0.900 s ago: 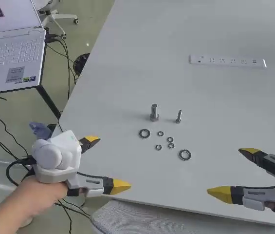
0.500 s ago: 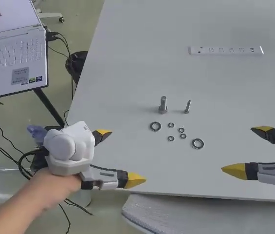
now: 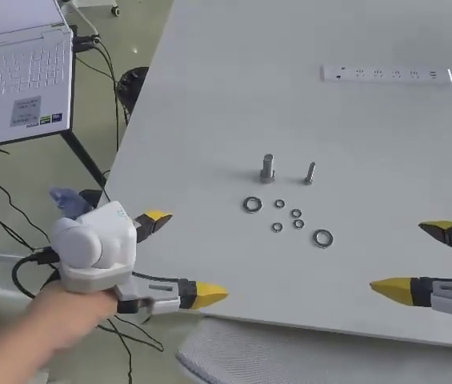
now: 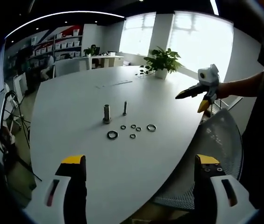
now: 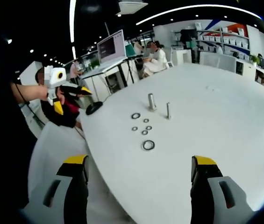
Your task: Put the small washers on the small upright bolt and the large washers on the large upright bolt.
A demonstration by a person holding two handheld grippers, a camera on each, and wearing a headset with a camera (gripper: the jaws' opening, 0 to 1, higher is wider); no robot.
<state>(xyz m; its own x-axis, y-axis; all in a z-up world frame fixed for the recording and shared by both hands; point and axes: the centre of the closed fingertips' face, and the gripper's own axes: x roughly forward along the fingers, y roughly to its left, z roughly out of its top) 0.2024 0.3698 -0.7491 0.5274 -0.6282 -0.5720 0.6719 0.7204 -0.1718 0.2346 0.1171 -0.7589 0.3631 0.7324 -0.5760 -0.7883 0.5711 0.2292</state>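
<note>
With the large bolt (image 3: pixel 267 167) as the mark, an open laptop (image 3: pixel 18 72) is sitting far off to its left, beyond the edge of the white table (image 3: pixel 210 96). The left gripper (image 3: pixel 194 254) is hovering low and to the left of the large bolt, at the table's near edge and well apart from it. A hand (image 3: pixel 50 324) is holding it, and its two yellow-tipped jaws are spreading wide with nothing between them. A grey mesh chair (image 3: pixel 234 356) is showing below that edge. One large washer (image 3: pixel 252 205) is lying flat on the table, just in front of the large bolt and slightly to its left, apart from it. The large bolt itself is standing upright on its head near the middle of the table, with nothing on its shaft. Four small washers (image 3: pixel 279 203) are lying loose in a little cluster in front of the large bolt and to its right, none touching a bolt. The small bolt (image 3: pixel 310 172) is standing upright just to the right of the large bolt, its shaft bare as well. A second large washer (image 3: pixel 322 238) is lying flat further right and nearer the person than the small washers. A white power strip (image 3: pixel 386 75) is lying far behind the large bolt and to its right. The right gripper (image 3: pixel 402 257) is hovering over the near right part of the table, well to the right of the large bolt. Its jaws are also gaping, holding nothing, and its own view is looking along them toward the washers and both bolts.
</note>
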